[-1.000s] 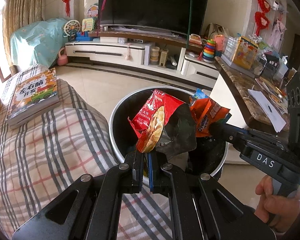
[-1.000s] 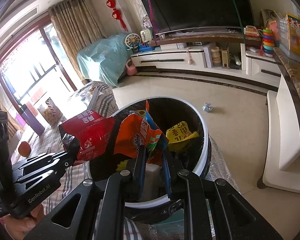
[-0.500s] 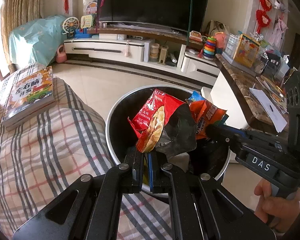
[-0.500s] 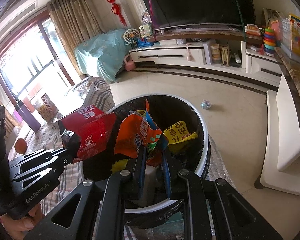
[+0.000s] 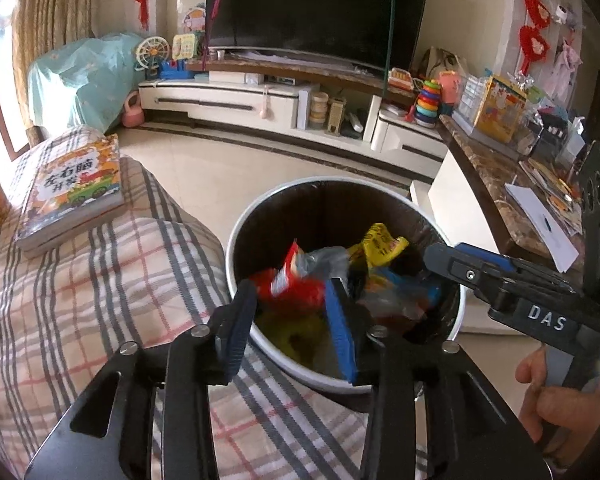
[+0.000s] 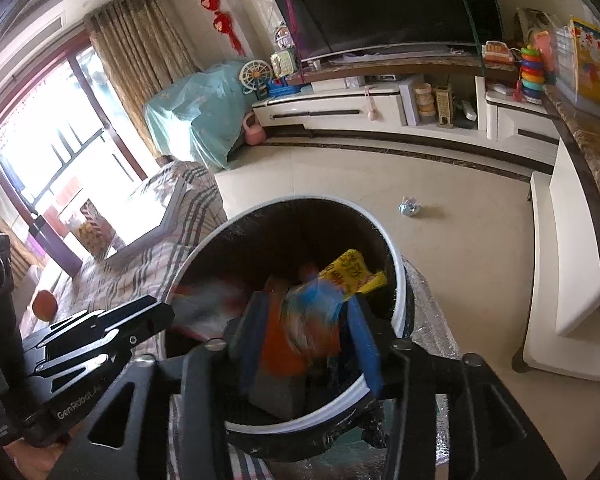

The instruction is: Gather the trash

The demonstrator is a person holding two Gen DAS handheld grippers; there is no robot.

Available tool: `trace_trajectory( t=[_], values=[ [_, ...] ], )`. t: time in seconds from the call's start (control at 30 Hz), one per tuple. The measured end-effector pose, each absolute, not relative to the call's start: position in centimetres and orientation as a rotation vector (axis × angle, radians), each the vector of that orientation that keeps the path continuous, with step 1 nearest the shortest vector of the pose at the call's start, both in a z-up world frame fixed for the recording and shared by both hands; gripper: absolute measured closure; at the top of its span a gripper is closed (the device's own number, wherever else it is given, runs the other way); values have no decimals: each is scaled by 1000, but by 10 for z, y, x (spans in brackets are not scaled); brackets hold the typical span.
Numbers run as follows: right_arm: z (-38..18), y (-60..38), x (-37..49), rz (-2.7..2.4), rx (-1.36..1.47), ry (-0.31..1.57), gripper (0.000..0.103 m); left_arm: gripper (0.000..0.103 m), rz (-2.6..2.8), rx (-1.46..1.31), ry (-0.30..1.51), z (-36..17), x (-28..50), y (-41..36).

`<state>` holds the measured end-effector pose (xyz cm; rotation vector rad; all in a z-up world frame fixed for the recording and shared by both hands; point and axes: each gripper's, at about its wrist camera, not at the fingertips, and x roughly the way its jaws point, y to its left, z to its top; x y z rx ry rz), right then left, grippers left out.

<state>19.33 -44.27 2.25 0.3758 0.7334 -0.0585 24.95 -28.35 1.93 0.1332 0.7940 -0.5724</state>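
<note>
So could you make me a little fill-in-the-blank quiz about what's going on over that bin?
1. Both grippers, left and right, have just been opening over the round ____.
2. The red snack bag now lies ____ the trash bin.
3. A children's book rests on the ____ cloth.
4. A crumpled wrapper lies on the ____.

Missing words: bin; inside; plaid; floor
</note>
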Motion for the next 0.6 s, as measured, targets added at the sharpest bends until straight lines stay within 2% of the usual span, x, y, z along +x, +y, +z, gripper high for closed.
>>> trace_trajectory(
  t=[0.13, 0.17, 0.33, 0.6],
  values=[
    [29, -442, 179, -61, 404, 693, 27, 49, -554, 107, 778, 23, 239, -268],
    [30, -441, 174, -64, 409, 684, 26, 43, -545, 93, 776, 23, 236, -261],
    [37, -435, 155, -68, 423, 647, 19, 33, -522, 14, 771, 24, 219, -230],
    [40, -405, 118, -66, 434, 581, 11, 27, -494, -51, 737, 25, 181, -191]
  ],
)
